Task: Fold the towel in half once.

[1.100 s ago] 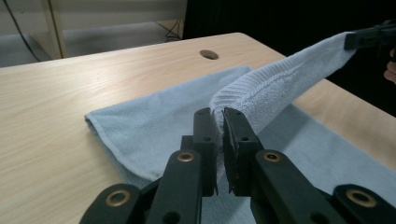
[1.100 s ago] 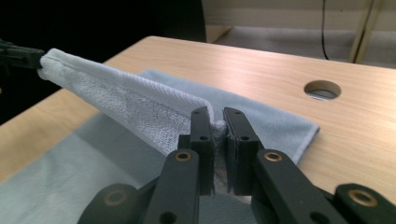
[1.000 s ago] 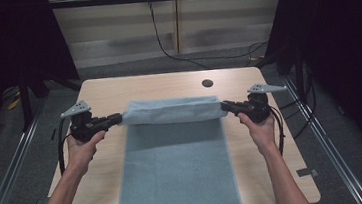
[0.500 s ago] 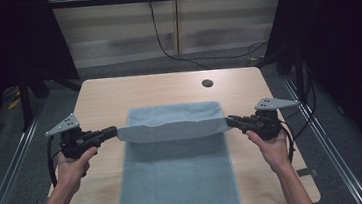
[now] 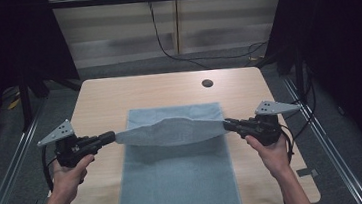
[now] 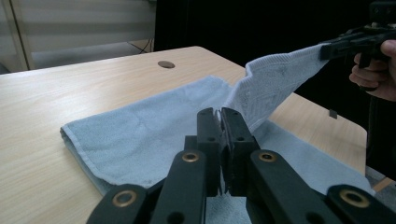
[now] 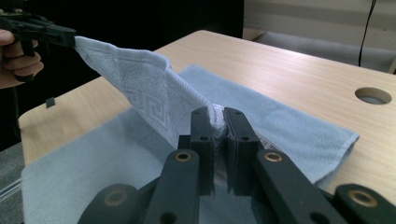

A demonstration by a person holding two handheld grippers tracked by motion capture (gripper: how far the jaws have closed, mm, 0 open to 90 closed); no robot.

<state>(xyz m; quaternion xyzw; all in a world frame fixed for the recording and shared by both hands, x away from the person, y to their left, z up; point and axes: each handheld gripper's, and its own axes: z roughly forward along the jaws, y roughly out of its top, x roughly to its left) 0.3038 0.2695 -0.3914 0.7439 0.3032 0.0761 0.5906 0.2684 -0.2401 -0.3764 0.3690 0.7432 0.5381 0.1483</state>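
Observation:
A light blue-grey towel (image 5: 176,183) lies lengthwise on the wooden table (image 5: 108,96), and its near end hangs over the front edge. The far end is lifted and stretched between both grippers above the lying part. My left gripper (image 5: 109,137) is shut on the left corner, my right gripper (image 5: 229,124) on the right corner. In the left gripper view the jaws (image 6: 220,114) pinch the towel (image 6: 154,135), and the other gripper (image 6: 345,44) holds the far corner. In the right gripper view the jaws (image 7: 215,114) clamp a bunched corner of the towel (image 7: 289,126), which has a key-pattern border.
A round cable hole (image 5: 207,83) sits in the table at the back right. A small piece of tape (image 5: 306,173) lies near the front right corner. Dark curtains stand on both sides, and cables run across the floor behind the table.
Both grippers have drawn the lifted towel edge from the far end toward the person, a little higher. The doubled-over part now covers more of the lying towel.

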